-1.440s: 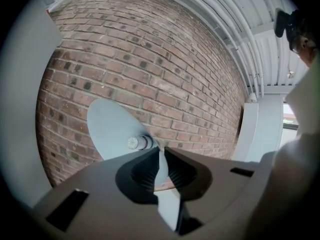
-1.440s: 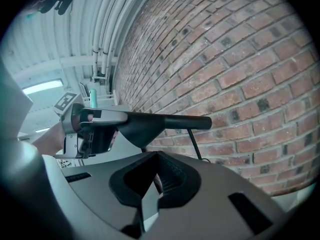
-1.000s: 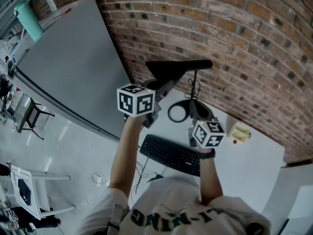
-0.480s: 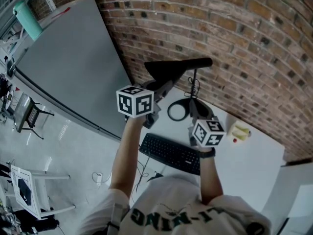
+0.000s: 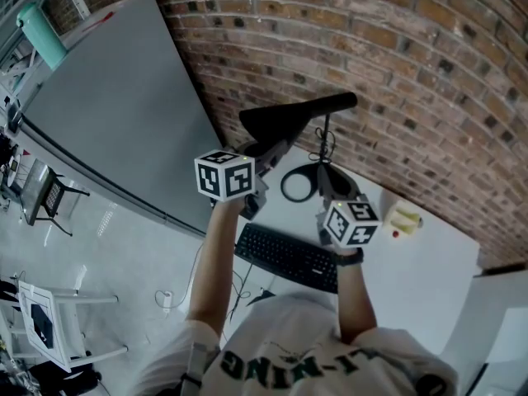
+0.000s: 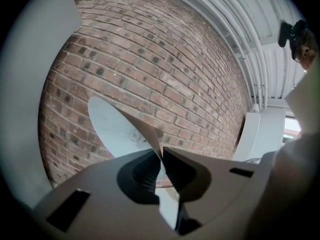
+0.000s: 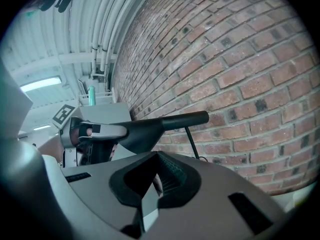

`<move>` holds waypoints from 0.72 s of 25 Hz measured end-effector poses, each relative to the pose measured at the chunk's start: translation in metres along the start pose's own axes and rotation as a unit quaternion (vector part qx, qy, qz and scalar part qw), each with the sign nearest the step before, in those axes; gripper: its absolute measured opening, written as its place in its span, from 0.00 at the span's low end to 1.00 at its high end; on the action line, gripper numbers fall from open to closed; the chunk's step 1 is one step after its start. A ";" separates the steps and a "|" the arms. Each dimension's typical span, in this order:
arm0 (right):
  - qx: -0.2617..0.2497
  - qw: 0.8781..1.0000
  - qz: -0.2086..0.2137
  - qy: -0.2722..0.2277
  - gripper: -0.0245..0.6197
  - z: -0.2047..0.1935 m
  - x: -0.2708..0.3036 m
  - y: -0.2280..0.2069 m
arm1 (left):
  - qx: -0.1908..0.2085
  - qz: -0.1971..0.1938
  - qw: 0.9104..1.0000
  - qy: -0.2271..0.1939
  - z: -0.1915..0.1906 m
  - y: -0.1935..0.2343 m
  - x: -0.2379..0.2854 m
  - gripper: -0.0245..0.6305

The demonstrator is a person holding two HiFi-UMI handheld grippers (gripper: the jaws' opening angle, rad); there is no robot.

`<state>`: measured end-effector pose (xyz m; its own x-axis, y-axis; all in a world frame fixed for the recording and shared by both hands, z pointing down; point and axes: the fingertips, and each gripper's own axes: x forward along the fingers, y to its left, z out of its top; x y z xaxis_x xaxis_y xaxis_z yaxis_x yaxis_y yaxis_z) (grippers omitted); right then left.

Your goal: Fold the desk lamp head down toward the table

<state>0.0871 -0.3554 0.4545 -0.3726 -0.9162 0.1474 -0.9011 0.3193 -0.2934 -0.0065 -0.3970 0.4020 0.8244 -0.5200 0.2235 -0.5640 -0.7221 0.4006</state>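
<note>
Left gripper view: left hand-held gripper [image 6: 161, 156] grips lamp head [image 6: 112, 129] edge

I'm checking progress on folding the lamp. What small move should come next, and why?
Probably ease the left gripper downward, tipping the lamp head toward the table: its jaws already clamp the head's edge, and the head stands high and roughly level.

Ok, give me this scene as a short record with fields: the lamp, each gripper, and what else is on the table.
lamp head: black, raised above the table, not folded down yet
lamp base: ring on the white table, near the brick wall
left gripper: shut on the lamp head's thin edge
right gripper: jaws together, low beside the lamp base; nothing visible between them
also on table: black keyboard
</note>
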 end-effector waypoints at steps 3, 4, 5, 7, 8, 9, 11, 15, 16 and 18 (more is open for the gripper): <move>0.000 1.000 -0.001 0.001 0.03 -0.002 0.001 -0.001 | -0.006 -0.001 1.000 0.002 -0.006 0.003 0.001 0.06; 0.000 1.000 -0.001 0.002 0.03 -0.002 0.001 -0.001 | -0.008 -0.001 1.000 0.003 -0.008 0.004 0.002 0.06; 0.000 1.000 -0.001 0.003 0.03 -0.003 0.001 -0.001 | -0.010 -0.001 1.000 0.004 -0.011 0.005 0.002 0.06; 0.000 1.000 -0.001 0.004 0.03 -0.005 0.002 -0.002 | -0.015 -0.002 1.000 0.007 -0.016 0.007 0.004 0.06; 0.000 1.000 0.000 0.004 0.03 -0.006 0.002 -0.002 | -0.018 -0.002 1.000 0.007 -0.019 0.008 0.004 0.06; 0.000 1.000 0.000 0.003 0.03 -0.006 0.002 -0.003 | -0.021 -0.003 1.000 0.008 -0.022 0.009 0.005 0.06; 0.001 1.000 -0.001 0.003 0.03 -0.006 0.002 -0.003 | -0.026 -0.004 1.000 0.010 -0.026 0.010 0.006 0.06; 0.001 1.000 -0.003 0.004 0.03 -0.006 0.004 -0.002 | -0.034 -0.005 0.999 0.017 -0.035 0.015 0.007 0.06; 0.000 1.000 -0.003 0.005 0.03 -0.006 0.004 -0.003 | -0.036 -0.006 0.999 0.018 -0.037 0.015 0.008 0.06; 0.000 1.000 -0.006 0.006 0.03 -0.006 0.004 -0.006 | -0.041 -0.008 0.999 0.019 -0.042 0.017 0.010 0.06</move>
<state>0.0894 -0.3594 0.4623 -0.3653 -0.9166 0.1624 -0.9054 0.3093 -0.2909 -0.0059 -0.3953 0.4481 0.8349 -0.4901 0.2504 -0.5471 -0.6891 0.4753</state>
